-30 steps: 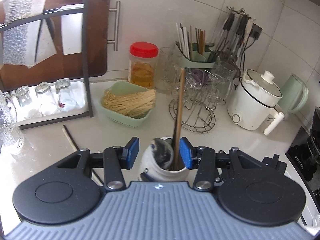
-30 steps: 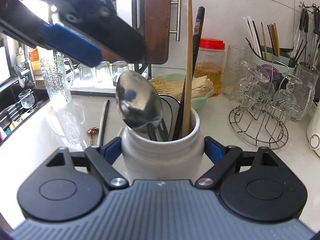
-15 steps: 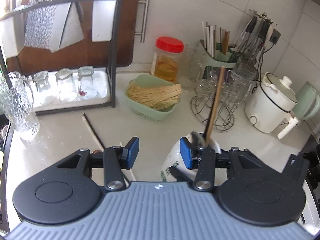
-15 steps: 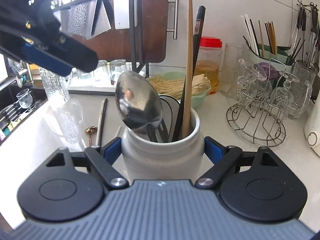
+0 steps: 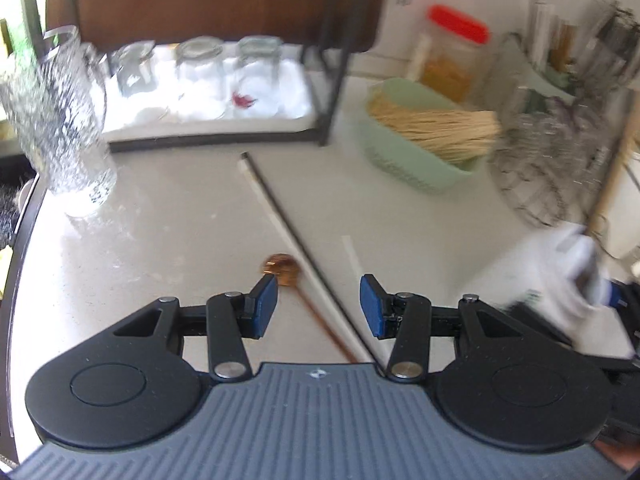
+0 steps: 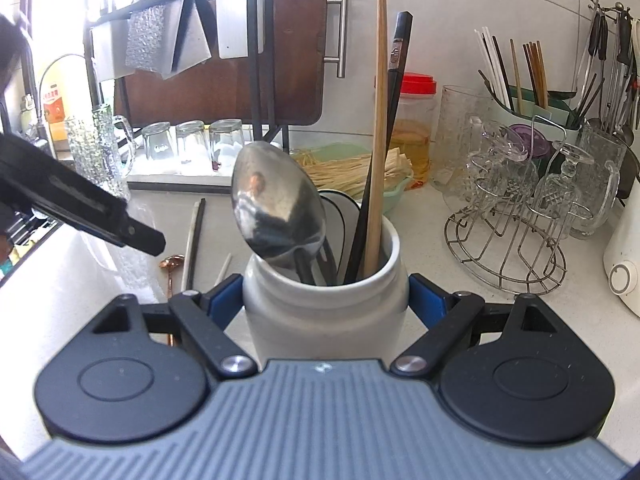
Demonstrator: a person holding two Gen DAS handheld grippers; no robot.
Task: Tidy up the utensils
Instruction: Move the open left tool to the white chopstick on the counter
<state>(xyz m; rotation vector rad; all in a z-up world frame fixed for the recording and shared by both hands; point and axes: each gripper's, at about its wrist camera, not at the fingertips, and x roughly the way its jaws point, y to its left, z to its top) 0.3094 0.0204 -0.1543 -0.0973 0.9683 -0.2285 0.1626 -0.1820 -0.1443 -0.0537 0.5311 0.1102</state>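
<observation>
The copper spoon [image 5: 308, 296] lies on the counter [image 5: 168, 216], bowl toward upper left, handle running to lower right between the half-open, empty left gripper [image 5: 318, 306]. Only the right view shows the right gripper [image 6: 326, 300] clamping the white crock [image 6: 324, 316], whose steel spoon [image 6: 278, 204] and chopsticks [image 6: 376, 132] stand upright.

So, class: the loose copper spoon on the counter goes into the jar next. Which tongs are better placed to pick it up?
Left. The left tongs hang open right over the copper spoon, while the right tongs are clamped on the white jar.
</observation>
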